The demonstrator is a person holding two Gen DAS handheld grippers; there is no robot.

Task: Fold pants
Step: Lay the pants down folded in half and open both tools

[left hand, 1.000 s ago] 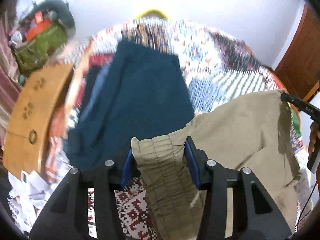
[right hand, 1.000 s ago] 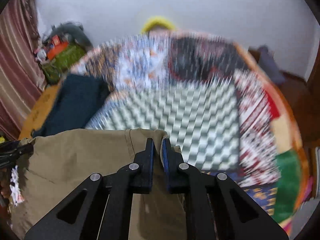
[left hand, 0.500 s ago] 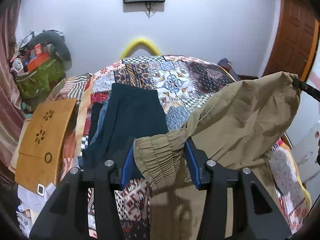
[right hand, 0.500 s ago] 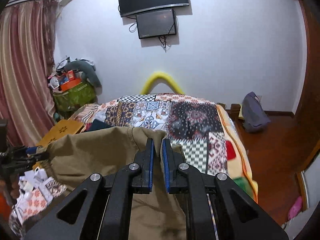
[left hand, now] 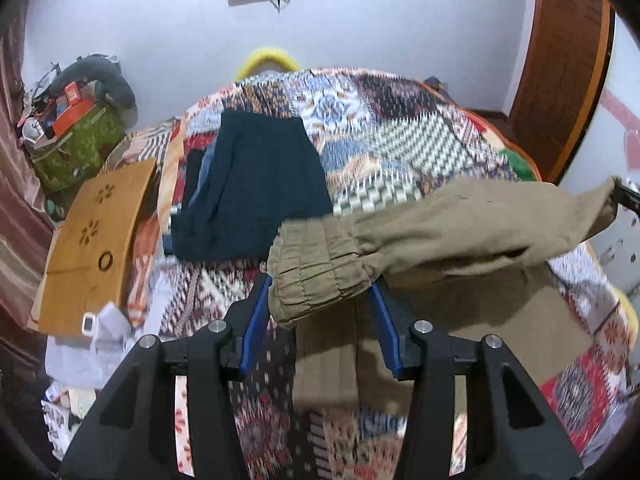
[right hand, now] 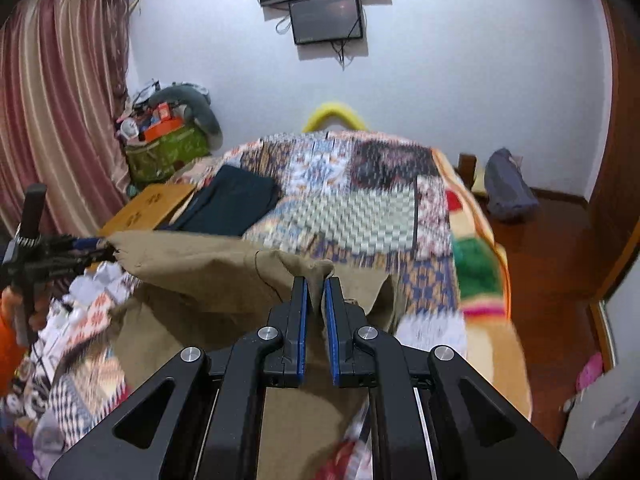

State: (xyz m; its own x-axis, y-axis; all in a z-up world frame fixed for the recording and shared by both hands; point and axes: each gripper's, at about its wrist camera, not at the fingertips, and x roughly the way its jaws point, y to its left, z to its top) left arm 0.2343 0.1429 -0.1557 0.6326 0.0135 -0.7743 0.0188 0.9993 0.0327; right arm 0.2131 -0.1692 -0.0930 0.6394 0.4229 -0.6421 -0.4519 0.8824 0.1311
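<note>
Left gripper [left hand: 320, 300] first: jaws partly spread, blue pads clamped on the bunched elastic waistband [left hand: 316, 272] of the khaki pants [left hand: 460, 236]. Over to the right gripper [right hand: 315, 300]: jaws almost fully closed, pinching a thin fold of the same khaki cloth [right hand: 312, 270] at the other end of the waist. So the pants hang in the air between the two tools, top edge drawn fairly straight, legs dropping down toward the near edge of the bed.

Under them lies the patchwork bedspread [left hand: 400, 136], busy and uneven. Far left on it sits a dark blue folded garment [left hand: 256, 184]; beside that, at the left edge, a tan wooden board [left hand: 96, 236] with flower cut-outs. Loose white papers [left hand: 100, 344] clutter the near-left corner.

Now the risks, as I read them. The right grip is slim, just a nip of fabric; a sharp swing could pull it free, and that side would drop. The left holds a fat wad of elastic, which may creep out from between the pads under tension. Lay the pants too far left and they land on the blue garment or the papers. And if the legs trail unevenly, they will crumple and the fold goes crooked.
</note>
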